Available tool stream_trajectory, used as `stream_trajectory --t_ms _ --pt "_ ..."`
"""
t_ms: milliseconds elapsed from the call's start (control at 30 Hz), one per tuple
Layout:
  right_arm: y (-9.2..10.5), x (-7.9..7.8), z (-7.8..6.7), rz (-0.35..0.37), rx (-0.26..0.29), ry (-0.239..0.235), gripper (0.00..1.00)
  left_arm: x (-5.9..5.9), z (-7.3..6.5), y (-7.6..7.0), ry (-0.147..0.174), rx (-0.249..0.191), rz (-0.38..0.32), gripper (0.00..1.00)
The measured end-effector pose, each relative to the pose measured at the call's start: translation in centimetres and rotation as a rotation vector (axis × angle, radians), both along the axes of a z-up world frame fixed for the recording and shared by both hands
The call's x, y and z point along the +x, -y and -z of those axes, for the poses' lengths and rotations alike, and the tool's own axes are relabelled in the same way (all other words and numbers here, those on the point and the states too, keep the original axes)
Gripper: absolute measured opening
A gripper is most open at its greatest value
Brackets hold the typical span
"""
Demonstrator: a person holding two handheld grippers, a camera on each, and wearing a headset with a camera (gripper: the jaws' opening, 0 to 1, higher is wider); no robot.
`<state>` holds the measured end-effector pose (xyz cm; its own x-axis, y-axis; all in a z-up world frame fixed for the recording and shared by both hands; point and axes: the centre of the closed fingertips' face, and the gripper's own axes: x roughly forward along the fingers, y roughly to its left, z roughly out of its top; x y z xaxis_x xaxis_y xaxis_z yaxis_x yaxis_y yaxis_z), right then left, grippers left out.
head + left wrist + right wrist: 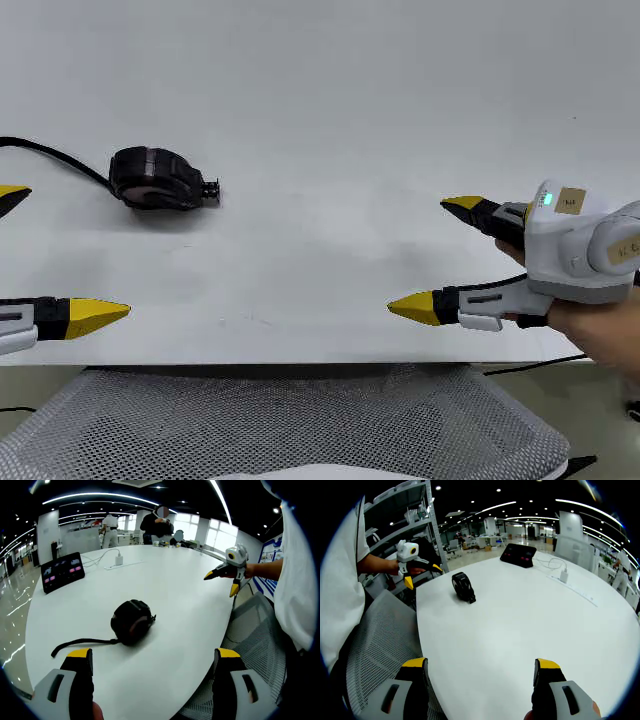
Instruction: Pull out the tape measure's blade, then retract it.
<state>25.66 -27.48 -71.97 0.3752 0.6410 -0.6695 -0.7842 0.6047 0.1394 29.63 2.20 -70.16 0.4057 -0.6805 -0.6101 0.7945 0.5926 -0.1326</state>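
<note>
A black tape measure [155, 179] lies on the white table [330, 110] at the left, its blade tip facing right and a black strap trailing left. It also appears as the tape measure [132, 621] ahead of the left jaws and the tape measure [463, 586] far from the right jaws. My left gripper [15, 258] stands open at the left edge, below and left of the tape measure, holding nothing. My right gripper [442, 255] stands open at the right, well away from it, empty. The left gripper [417, 570] and right gripper [223, 580] face each other across the table.
A grey mesh chair [290, 420] sits below the table's front edge. Far across the table lie a black tablet [62, 571], a white charger with cable [118, 560] and a power strip [572, 587]. People stand in the background.
</note>
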Motion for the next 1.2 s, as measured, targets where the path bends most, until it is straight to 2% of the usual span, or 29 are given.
stream_trajectory --t_ms 233,767,933,1200 --pt "0.09 0.27 -0.06 0.0 -0.001 0.016 0.89 -0.01 0.09 0.02 -0.005 -0.001 0.002 0.97" --pt "-0.18 0.44 -0.3 -0.003 0.009 0.023 0.89 0.22 0.05 -0.06 -0.002 0.002 -0.004 0.97" --pt "-0.28 0.62 -0.23 -0.007 0.01 0.022 0.88 0.31 0.15 -0.21 -0.012 0.006 -0.009 0.92" --pt "-0.42 0.94 -0.07 -0.011 0.006 0.024 0.89 0.85 0.09 -0.67 0.004 0.014 -0.017 0.85"
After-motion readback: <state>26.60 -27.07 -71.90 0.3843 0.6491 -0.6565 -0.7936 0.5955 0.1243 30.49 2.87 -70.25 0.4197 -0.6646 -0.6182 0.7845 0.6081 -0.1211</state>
